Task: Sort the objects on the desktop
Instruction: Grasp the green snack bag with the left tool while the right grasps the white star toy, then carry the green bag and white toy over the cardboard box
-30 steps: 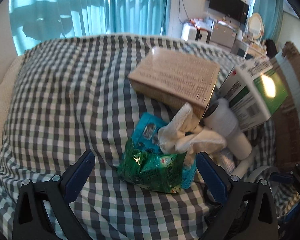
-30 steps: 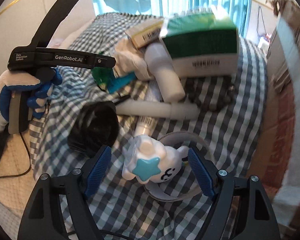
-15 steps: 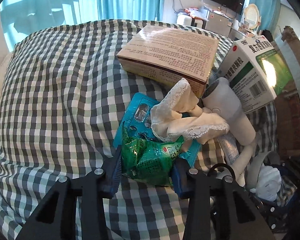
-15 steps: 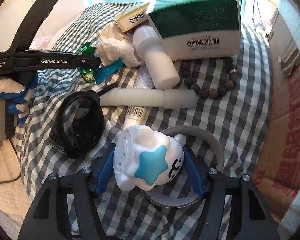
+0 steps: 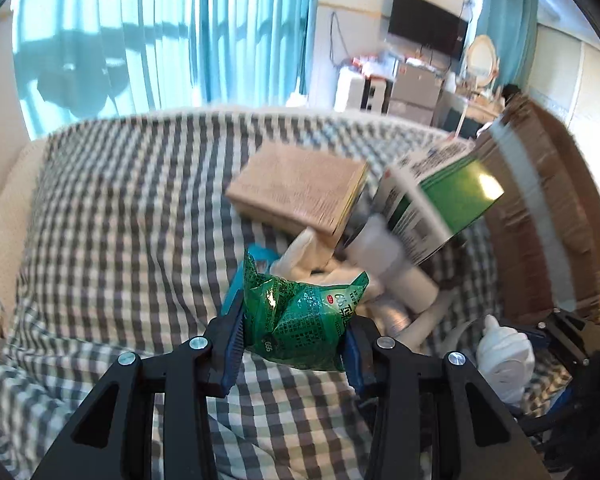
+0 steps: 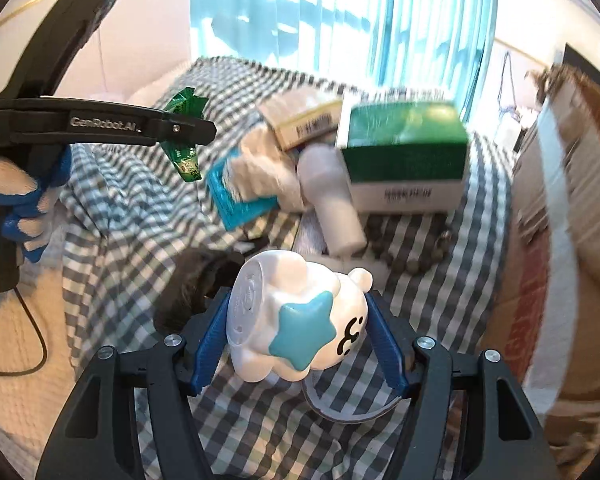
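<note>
Lifted green packet (image 5: pixel 300 320) — long axis crosswise

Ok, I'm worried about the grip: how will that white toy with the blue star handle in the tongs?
The white toy looks like hard, glossy plastic, so probably stiff but slippery. Its rounded body sits between the right tongs on curved sides, so it may twist or pop out. It seems hollow, likely light.

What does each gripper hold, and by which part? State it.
Left gripper: green packet, pinched across its sides. Right gripper: white star toy, clamped base to head.
</note>
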`<state>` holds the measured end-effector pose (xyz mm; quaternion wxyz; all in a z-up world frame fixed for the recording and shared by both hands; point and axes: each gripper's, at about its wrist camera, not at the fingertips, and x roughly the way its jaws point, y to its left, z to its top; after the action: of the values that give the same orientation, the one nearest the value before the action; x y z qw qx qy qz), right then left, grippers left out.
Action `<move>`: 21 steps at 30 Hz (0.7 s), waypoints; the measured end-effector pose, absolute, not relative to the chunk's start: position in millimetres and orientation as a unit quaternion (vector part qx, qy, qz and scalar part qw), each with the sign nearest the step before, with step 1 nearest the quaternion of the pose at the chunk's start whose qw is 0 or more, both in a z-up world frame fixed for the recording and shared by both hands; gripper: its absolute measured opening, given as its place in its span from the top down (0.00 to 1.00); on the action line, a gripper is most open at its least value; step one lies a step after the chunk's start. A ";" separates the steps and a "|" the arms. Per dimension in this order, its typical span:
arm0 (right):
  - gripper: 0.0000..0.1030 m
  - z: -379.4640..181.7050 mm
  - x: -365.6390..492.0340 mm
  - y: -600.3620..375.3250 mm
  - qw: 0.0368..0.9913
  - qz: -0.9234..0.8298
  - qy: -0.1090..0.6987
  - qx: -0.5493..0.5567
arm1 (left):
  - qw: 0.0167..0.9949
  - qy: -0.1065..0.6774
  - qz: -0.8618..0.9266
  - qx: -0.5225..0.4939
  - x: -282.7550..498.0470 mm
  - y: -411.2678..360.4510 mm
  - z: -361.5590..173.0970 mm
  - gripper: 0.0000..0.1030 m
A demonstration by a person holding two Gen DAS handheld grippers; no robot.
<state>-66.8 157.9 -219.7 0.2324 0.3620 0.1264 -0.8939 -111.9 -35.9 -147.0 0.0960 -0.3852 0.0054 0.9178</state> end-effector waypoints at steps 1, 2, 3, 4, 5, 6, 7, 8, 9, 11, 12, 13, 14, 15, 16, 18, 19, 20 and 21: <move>0.37 -215.0 -65.6 158.5 0.231 -0.897 0.126 0.356 | 0.097 0.005 0.920 -0.379 -109.2 -35.5 -141.1 0.59; 0.37 -211.3 -64.4 158.7 0.229 -0.900 0.124 0.349 | 0.096 0.007 0.924 -0.370 -105.4 -35.6 -134.3 0.59; 0.37 -205.6 -61.9 159.6 0.227 -0.905 0.122 0.338 | 0.093 0.012 0.928 -0.362 -101.5 -36.1 -128.3 0.59; 0.37 -202.1 -61.2 155.0 0.222 -0.910 0.123 0.327 | 0.091 0.015 0.930 -0.355 -98.2 -38.1 -122.9 0.59; 0.37 -198.4 -57.6 152.4 0.217 -0.915 0.128 0.314 | 0.091 0.014 0.933 -0.349 -91.2 -39.7 -118.7 0.59; 0.37 -193.7 -53.3 152.1 0.213 -0.920 0.133 0.300 | 0.092 0.011 0.935 -0.342 -87.6 -39.9 -114.0 0.59; 0.37 -189.6 -50.3 152.2 0.212 -0.923 0.133 0.293 | 0.091 0.005 0.938 -0.335 -82.3 -41.1 -109.9 0.59; 0.37 -185.0 -48.2 151.9 0.213 -0.925 0.130 0.287 | 0.086 0.002 0.941 -0.327 -74.6 -40.2 -106.3 0.59; 0.37 -180.6 -47.4 151.3 0.213 -0.926 0.129 0.282 | 0.083 0.003 0.943 -0.321 -73.0 -39.0 -101.8 0.59; 0.37 -173.1 -43.3 151.3 0.214 -0.929 0.130 0.272 | 0.081 0.003 0.948 -0.309 -71.2 -34.5 -93.0 0.59; 0.37 -168.5 -40.5 151.3 0.214 -0.931 0.128 0.265 | 0.082 0.002 0.949 -0.303 -68.5 -35.5 -88.4 0.59; 0.37 -163.8 -38.2 151.4 0.214 -0.934 0.126 0.258 | 0.082 0.002 0.951 -0.298 -63.5 -34.7 -83.0 0.59; 0.37 -157.8 -34.4 152.9 0.215 -0.935 0.123 0.252 | 0.082 0.002 0.953 -0.291 -60.0 -35.3 -79.8 0.59; 0.37 -151.9 -31.6 153.0 0.216 -0.937 0.123 0.245 | 0.082 0.001 0.956 -0.283 -55.6 -34.4 -73.8 0.59; 0.37 -147.4 -30.3 152.0 0.217 -0.938 0.125 0.239 | 0.083 0.000 0.958 -0.276 -50.5 -31.6 -67.1 0.59; 0.37 -135.5 -25.6 153.3 0.214 -0.942 0.124 0.225 | 0.086 -0.004 0.961 -0.262 -42.3 -30.6 -55.4 0.59; 0.37 -130.5 -23.4 153.6 0.215 -0.944 0.121 0.221 | 0.088 -0.006 0.963 -0.254 -38.0 -31.0 -50.2 0.59; 0.37 -123.9 -21.1 154.8 0.215 -0.945 0.118 0.215 | 0.089 -0.008 0.965 -0.248 -35.6 -32.1 -44.6 0.59; 0.37 -117.9 -19.3 155.9 0.213 -0.948 0.117 0.206 | 0.091 -0.010 0.966 -0.240 -32.6 -31.9 -38.9 0.59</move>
<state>-19.3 155.9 -118.0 0.2132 0.2063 0.1167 -0.9478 -32.6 -31.9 -38.9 0.0908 -0.2401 -0.0105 0.9664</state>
